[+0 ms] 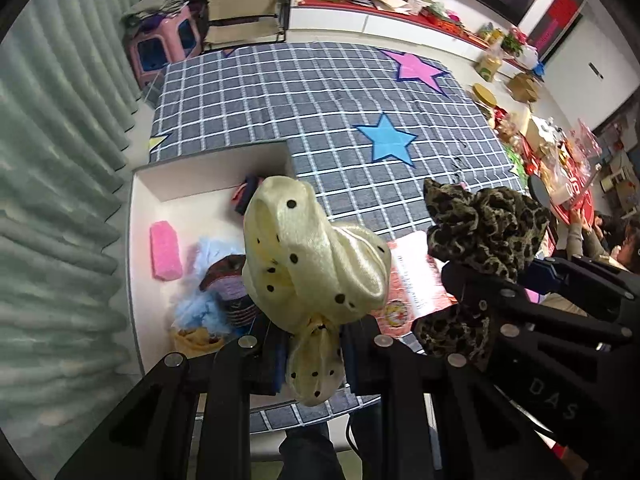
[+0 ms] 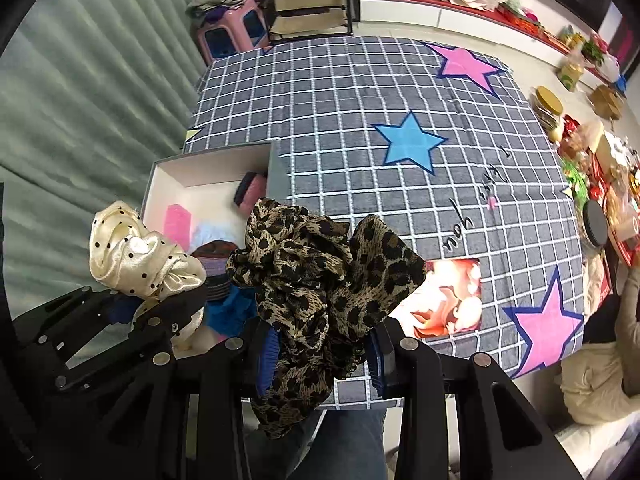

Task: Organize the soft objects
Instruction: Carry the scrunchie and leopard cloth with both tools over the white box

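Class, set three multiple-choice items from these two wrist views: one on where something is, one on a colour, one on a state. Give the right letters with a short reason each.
1. Where is the white box?
A. on the floor
B. at the left edge of the checked cloth
C. on the folding chair

2. What colour is the star nearest the box?
A. blue
B. green
C. orange

3. What is the state of the right claw?
A. open and empty
B. shut on the leopard scrunchie
C. shut on a sponge

Answers: 1 B, the box sits on the cloth by its left side. 2 A, the star just right of the box is blue. 3 B, the leopard fabric is pinched between its blue pads; the left claw likewise grips the cream dotted scrunchie.
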Action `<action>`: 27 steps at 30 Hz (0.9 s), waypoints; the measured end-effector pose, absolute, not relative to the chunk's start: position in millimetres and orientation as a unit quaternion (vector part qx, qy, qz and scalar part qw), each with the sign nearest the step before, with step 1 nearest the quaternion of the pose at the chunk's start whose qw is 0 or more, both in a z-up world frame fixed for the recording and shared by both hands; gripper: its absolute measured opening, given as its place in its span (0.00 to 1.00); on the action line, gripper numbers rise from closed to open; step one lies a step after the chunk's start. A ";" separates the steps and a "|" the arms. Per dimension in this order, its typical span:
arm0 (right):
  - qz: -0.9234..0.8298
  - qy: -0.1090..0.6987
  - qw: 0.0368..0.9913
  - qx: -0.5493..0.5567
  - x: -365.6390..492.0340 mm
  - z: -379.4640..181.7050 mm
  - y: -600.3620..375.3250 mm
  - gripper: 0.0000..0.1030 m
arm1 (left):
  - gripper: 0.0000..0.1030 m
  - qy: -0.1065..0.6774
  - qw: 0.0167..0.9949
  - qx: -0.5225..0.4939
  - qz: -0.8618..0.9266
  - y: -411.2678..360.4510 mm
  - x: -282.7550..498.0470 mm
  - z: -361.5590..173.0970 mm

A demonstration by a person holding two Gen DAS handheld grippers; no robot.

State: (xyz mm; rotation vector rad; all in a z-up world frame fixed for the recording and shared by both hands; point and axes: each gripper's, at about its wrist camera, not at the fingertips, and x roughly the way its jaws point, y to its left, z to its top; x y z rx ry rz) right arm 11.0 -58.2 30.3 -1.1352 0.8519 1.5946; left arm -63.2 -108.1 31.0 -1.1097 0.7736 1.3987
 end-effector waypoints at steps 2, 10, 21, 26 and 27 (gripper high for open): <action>0.657 0.347 0.476 -0.471 4.8 28.3 -58.0 0.36 | 0.24 0.325 0.554 -0.480 0.598 -110.9 -72.5 26.0; 0.666 0.336 0.446 -0.495 -24.1 16.7 -56.4 0.37 | 0.24 0.314 0.518 -0.509 0.612 -121.1 -103.5 9.5; 0.677 0.311 0.409 -0.527 -69.5 5.4 -49.9 0.37 | 0.24 0.297 0.481 -0.532 0.630 -129.9 -135.6 -5.4; 0.680 0.307 0.399 -0.534 -78.1 2.6 -46.8 0.37 | 0.24 0.295 0.469 -0.541 0.633 -130.5 -144.4 -11.9; 0.680 0.307 0.397 -0.535 -79.2 1.8 -46.1 0.37 | 0.24 0.295 0.466 -0.543 0.633 -130.7 -146.0 -13.5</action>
